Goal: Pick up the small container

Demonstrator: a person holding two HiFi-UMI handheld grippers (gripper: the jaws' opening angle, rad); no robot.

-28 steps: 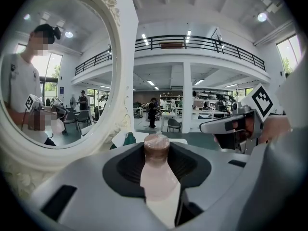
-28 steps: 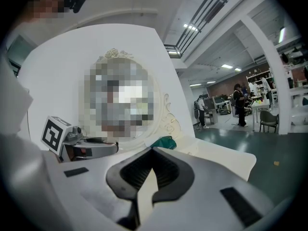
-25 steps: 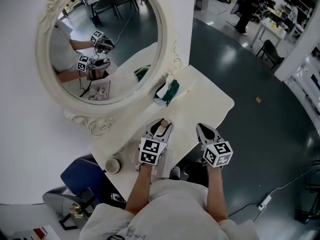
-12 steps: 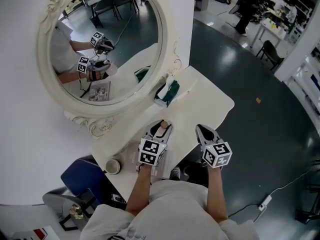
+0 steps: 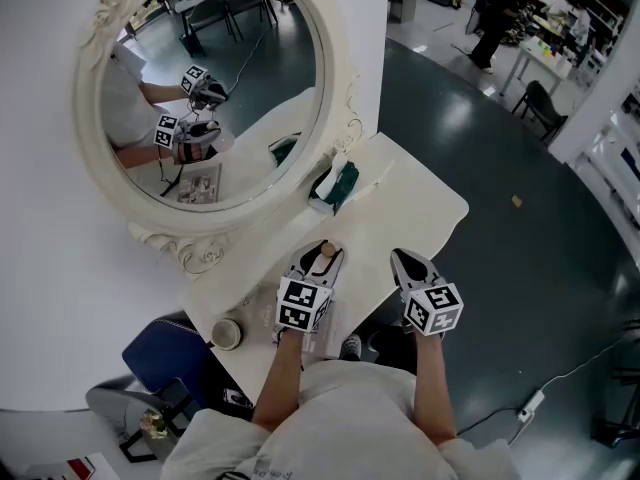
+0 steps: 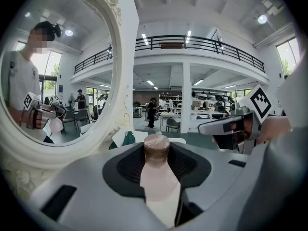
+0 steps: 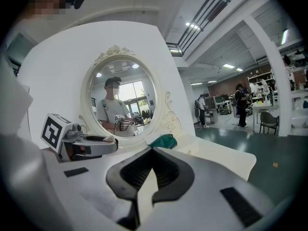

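The small pale pink bottle-shaped container (image 6: 156, 182) is looking like smooth, faintly glossy plastic, its brown cap (image 6: 157, 142) catching the light. The left gripper (image 6: 157, 153) and right gripper (image 7: 151, 150) are showing matt grey plastic shells with finely ribbed black pads. The oval mirror's cream ornate frame (image 5: 200, 253) is looking carved and satin. The dark floor (image 5: 500, 268) is gleaming, and the white tabletop (image 5: 420, 208) is looking matt.

Honestly, nothing readable here. Your left gripper (image 5: 322, 252) and right gripper (image 5: 402, 257) just carry black-and-white square patterns, no letters or digits, and the printed sheet (image 5: 200, 180) reflected in the mirror (image 5: 262, 58) is way too small.
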